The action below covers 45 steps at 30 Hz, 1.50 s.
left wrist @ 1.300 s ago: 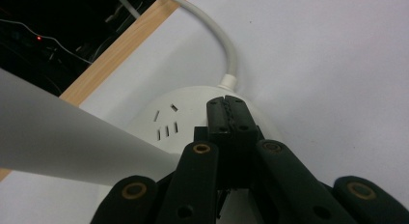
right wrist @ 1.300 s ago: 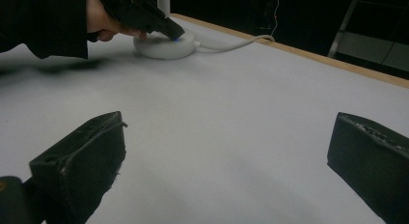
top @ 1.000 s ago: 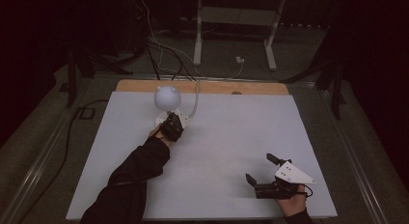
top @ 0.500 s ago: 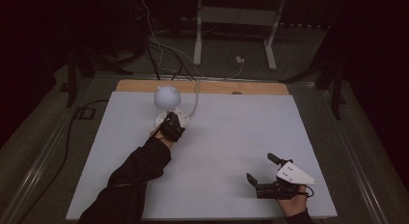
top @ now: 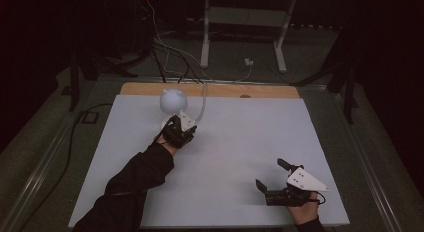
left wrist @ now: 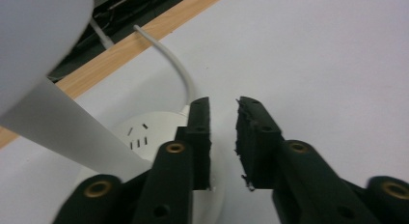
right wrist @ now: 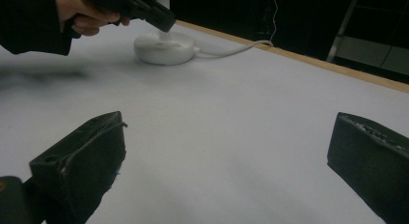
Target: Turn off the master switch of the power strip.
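Two grippers, one nearer: the left gripper (top: 176, 126) hovers just over the lamp's round base (left wrist: 144, 137) at the worktop's (top: 240, 142) far-left side, fingers narrowly parted and empty, freshly opening. The right gripper (top: 272, 176) rests well apart, fingers wide.

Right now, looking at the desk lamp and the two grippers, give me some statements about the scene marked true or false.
1. The lamp stands near the table's far edge. True.
2. The left gripper is clamped on the lamp's cable. False: its jaws have just been opening and nothing is between them.
3. The right gripper stands open. True.
4. The right gripper rests against the lamp's base. False: it is far off, near the table's front right corner.
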### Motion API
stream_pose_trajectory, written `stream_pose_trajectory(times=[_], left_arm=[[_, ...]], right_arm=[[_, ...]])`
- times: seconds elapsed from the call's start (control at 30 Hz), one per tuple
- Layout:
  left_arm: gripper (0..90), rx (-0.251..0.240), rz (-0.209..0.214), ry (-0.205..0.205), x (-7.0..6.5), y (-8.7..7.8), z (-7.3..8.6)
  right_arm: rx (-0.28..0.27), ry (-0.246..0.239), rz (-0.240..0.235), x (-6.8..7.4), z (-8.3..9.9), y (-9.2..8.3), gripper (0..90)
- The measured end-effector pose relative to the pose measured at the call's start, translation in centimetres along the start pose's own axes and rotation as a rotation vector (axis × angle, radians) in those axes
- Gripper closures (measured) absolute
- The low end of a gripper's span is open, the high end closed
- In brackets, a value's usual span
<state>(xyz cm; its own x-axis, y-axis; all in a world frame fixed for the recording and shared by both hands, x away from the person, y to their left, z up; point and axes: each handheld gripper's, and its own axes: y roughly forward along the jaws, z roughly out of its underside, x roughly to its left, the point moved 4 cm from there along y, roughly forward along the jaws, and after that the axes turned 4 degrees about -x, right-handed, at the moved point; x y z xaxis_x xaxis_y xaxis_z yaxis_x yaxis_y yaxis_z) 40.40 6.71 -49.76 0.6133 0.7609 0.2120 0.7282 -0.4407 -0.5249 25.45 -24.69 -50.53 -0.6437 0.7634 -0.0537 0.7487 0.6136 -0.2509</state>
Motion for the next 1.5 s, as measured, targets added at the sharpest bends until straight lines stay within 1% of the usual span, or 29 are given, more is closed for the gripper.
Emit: stream_pose_trajectory(times=[0.07, 0.1, 0.13, 0.17, 0.2, 0.23, 0.3, 0.33, 0.37, 0.4, 0.43, 0.5, 0.53, 0.6, 0.63, 0.67, 0.73, 0.77, 0.87, 0.93, 0.97, 1.0, 1.03, 1.07, 1.1, 1.2, 1.33, 1.4, 1.5], left_arm=[[64.8, 0.000, 0.029, -0.013, -0.1, -0.4, -0.1], [61.4, 0.003, 0.051, -0.018, -0.2, -0.6, -0.1], [57.6, 0.006, 0.083, -0.029, -0.3, -0.7, -0.2], [49.2, 0.008, 0.093, -0.033, -0.4, -0.9, -0.2], [49.2, 0.016, 0.110, -0.038, -0.5, -1.1, -0.2], [45.0, 0.024, 0.143, -0.049, -0.7, -1.3, -0.2], [39.1, 0.017, 0.140, -0.050, -0.8, -1.7, -0.2], [36.6, 0.016, 0.155, -0.054, -0.9, -1.9, -0.3], [21.8, 0.020, 0.183, -0.053, -1.0, -2.1, -0.2], [21.8, 0.035, 0.201, -0.051, -1.2, -2.2, -0.2], [17.9, 0.049, 0.218, -0.052, -1.4, -2.4, -0.1], [11.1, 0.052, 0.234, -0.055, -1.6, -2.6, -0.1], [8.7, 0.055, 0.250, -0.056, -1.7, -2.8, -0.1], [2.4, 0.063, 0.271, -0.068, -1.7, -3.0, -0.1], [0.9, 0.057, 0.292, -0.078, -1.7, -3.2, -0.1], [0.3, 0.054, 0.303, -0.086, -1.7, -3.4, -0.1], [0.3, 0.054, 0.351, -0.105, -1.7, -3.9, -0.2], [0.3, 0.053, 0.347, -0.108, -1.7, -4.1, -0.2], [0.2, 0.052, 0.353, -0.096, -1.6, -4.9, -0.2], [0.2, 0.054, 0.368, -0.086, -1.6, -5.3, -0.1], [0.2, 0.052, 0.366, -0.081, -1.6, -5.5, 0.0], [0.2, 0.050, 0.374, -0.076, -1.6, -5.6, 0.0], [0.3, 0.050, 0.385, -0.081, -1.5, -5.8, 0.2], [0.2, 0.052, 0.380, -0.082, -1.5, -5.9, 0.3], [0.3, 0.055, 0.380, -0.071, -1.6, -6.1, 0.6], [0.2, 0.060, 0.389, -0.062, -1.7, -6.5, 1.2], [0.3, 0.059, 0.400, -0.071, -1.8, -7.5, 2.0], [0.3, 0.061, 0.390, -0.062, -1.8, -7.9, 2.4], [0.3, 0.068, 0.391, -0.060, -1.7, -8.6, 3.2]], right_arm=[[0.000, 0.000, -0.001, 0.0, 0.0, 0.0, 0.2], [0.000, 0.000, -0.001, 0.0, 0.0, 0.0, 0.2], [0.001, 0.001, -0.001, 0.0, 0.0, 0.0, 0.2], [0.001, -0.001, -0.001, 0.0, 0.0, 0.1, 0.2], [0.001, -0.001, -0.001, 0.0, 0.0, 0.1, 0.2], [0.001, -0.001, -0.001, 0.0, 0.0, 0.1, 0.2], [0.001, -0.001, 0.000, 0.0, 0.0, 0.1, 0.2], [0.001, 0.000, -0.001, 0.0, 0.0, 0.1, 0.2], [0.004, -0.001, 0.000, 0.1, 0.1, 0.1, 0.2], [0.004, -0.001, 0.000, 0.1, 0.1, 0.1, 0.2], [0.005, 0.000, 0.000, 0.1, 0.1, 0.1, 0.2], [0.006, 0.000, -0.001, 0.1, 0.1, 0.1, 0.2], [0.007, 0.000, -0.001, 0.1, 0.1, 0.1, 0.2], [0.007, 0.000, -0.001, 0.1, 0.1, 0.1, 0.2], [0.007, 0.000, 0.000, 0.1, 0.1, 0.1, 0.2], [0.007, 0.002, -0.001, 0.1, 0.1, 0.1, 0.2], [0.007, 0.001, 0.000, 0.1, 0.1, 0.1, 0.2], [0.007, 0.001, 0.000, 0.1, 0.1, 0.1, 0.2], [0.008, 0.002, -0.001, 0.0, 0.2, 0.1, 0.2], [0.007, 0.001, -0.001, 0.0, 0.1, 0.1, 0.2], [0.007, 0.002, -0.001, 0.1, 0.1, 0.1, 0.2], [0.007, 0.001, -0.002, 0.1, 0.1, 0.1, 0.2], [0.007, 0.000, -0.002, 0.1, 0.1, 0.1, 0.2], [0.006, 0.000, -0.001, 0.1, 0.1, 0.1, 0.2], [0.006, 0.002, 0.000, 0.1, 0.1, 0.1, 0.2], [0.007, 0.001, 0.000, 0.1, 0.1, 0.1, 0.2], [0.006, 0.001, 0.001, 0.1, 0.1, 0.1, 0.2], [0.007, 0.000, 0.000, 0.1, 0.1, 0.1, 0.2], [0.005, -0.001, 0.000, 0.1, 0.1, 0.1, 0.2]])
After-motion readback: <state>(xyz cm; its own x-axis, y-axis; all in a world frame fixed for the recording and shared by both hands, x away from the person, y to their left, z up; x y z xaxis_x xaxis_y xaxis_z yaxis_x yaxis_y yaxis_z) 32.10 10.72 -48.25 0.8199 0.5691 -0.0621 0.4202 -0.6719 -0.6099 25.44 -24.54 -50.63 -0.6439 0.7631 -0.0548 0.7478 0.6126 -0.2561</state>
